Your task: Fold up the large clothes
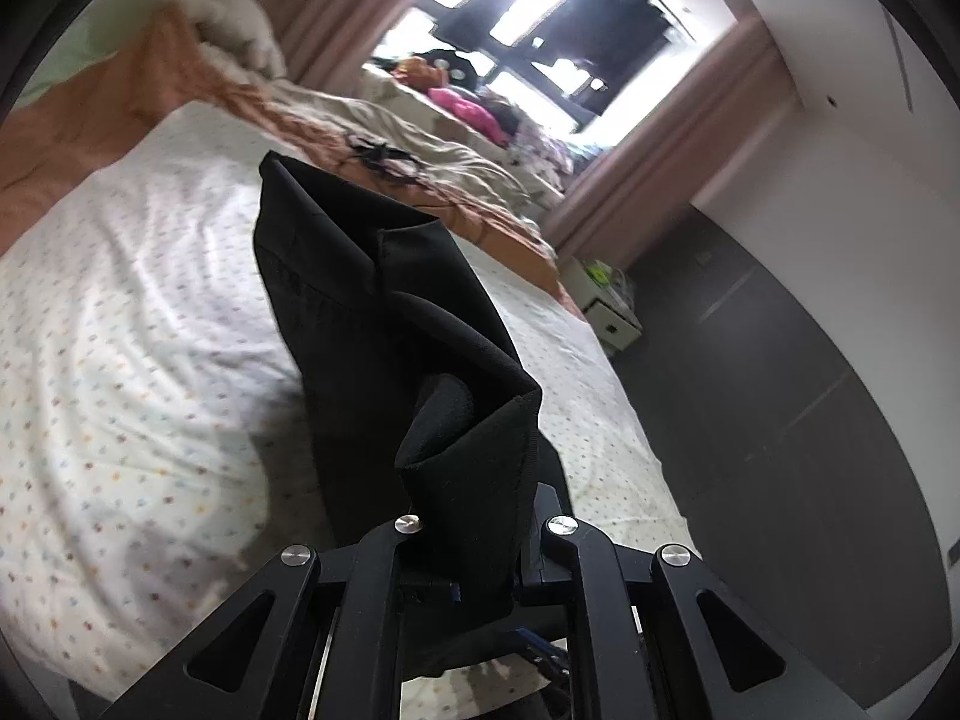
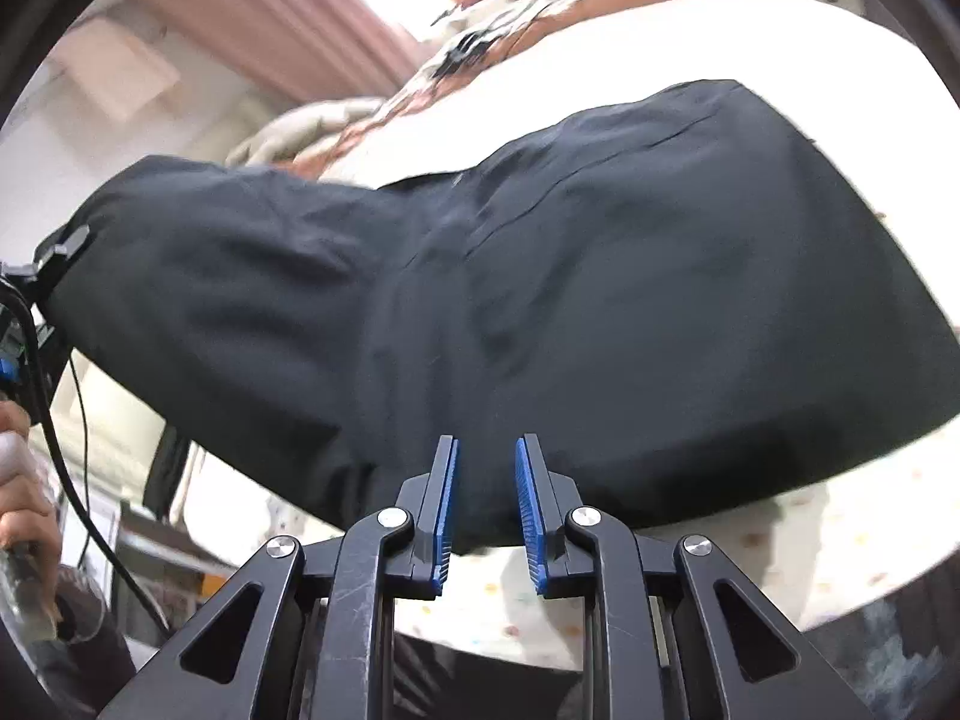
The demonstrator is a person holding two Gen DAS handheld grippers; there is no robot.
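Black, soft cloth: a large dark garment (image 2: 540, 276), perhaps trousers, lies partly on a bed (image 1: 120, 330) and partly lifted off it. One bunched end is pinched in the left gripper (image 1: 474, 534), whose jaws are nearly closed on the fabric, so the cloth runs up from the mattress in loose folds. The right gripper (image 2: 486, 510) hovers at the near hem with its blue pads a little apart and nothing between them; whether it touches the cloth is unclear. The fabric looks light to middling in weight, limp and drapey, not fragile, likely to sag and slide unless held at two corners or along a hem or waistband. The bed has a white sheet with small coloured dots, soft and slightly wrinkled. Further back lie an orange blanket (image 1: 120, 96), a beige rumpled cover (image 1: 420, 138) and a pile of bright clothes. Pink curtains (image 1: 660, 138) frame a bright window; the floor (image 1: 780, 390) is dark grey. At the left edge of the right view a hand (image 2: 24, 480) grips a handle.
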